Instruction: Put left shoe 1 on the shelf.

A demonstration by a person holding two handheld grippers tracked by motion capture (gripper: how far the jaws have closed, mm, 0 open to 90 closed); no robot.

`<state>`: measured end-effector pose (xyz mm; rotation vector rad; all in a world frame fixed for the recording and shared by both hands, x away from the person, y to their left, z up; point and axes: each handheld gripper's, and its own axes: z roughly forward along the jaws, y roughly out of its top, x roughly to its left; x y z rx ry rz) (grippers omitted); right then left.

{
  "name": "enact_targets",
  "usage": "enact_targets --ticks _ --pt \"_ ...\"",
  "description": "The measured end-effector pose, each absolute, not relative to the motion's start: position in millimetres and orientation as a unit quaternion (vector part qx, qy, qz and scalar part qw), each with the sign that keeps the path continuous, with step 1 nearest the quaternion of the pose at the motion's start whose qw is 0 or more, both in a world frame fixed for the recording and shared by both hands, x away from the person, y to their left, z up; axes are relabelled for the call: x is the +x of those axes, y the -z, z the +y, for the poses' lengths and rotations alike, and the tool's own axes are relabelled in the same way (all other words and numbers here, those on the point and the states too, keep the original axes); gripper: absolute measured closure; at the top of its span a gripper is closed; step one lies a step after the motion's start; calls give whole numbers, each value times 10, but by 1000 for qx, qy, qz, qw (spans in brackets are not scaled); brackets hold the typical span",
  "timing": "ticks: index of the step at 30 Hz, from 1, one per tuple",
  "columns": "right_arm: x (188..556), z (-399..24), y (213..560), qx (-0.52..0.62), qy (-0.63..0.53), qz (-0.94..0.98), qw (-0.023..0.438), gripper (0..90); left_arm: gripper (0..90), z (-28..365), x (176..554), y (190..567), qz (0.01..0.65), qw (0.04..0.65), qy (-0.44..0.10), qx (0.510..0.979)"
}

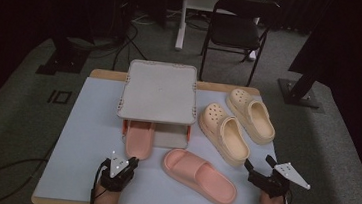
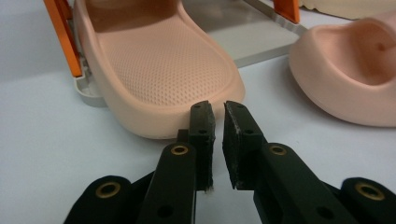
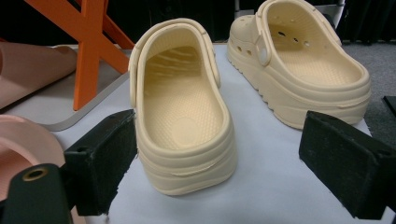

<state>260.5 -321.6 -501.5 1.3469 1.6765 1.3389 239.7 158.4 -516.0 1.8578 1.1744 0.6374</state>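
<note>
Pink slipper (image 1: pixel 138 139), heel toward clenched left claw (image 1: pixel 130 166), long axis running front-to-back under the rack (image 1: pixel 159 91); right claw (image 1: pixel 258 165) released; pale worktop (image 1: pixel 85 133), dark room.

One slide (image 1: pixel 138 139) lies under the rack (image 1: pixel 159 91), its mate (image 1: pixel 199 175) right of it.

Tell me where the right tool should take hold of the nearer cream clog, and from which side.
Grip the heel rim of the nearer cream clog. Its open heel end faces the right tool, whose jaws stand wide on either side of it. Come straight in from the heel, low over the table, and close across the raised back wall, which probably gives both pads a firm edge.
</note>
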Motion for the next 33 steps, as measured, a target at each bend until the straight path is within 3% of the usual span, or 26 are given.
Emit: enact_targets --ticks 33 --pt "2612 -3220 5021 506 -503 633 300 109 816 1592 2986 5185 486 389 -261 738"
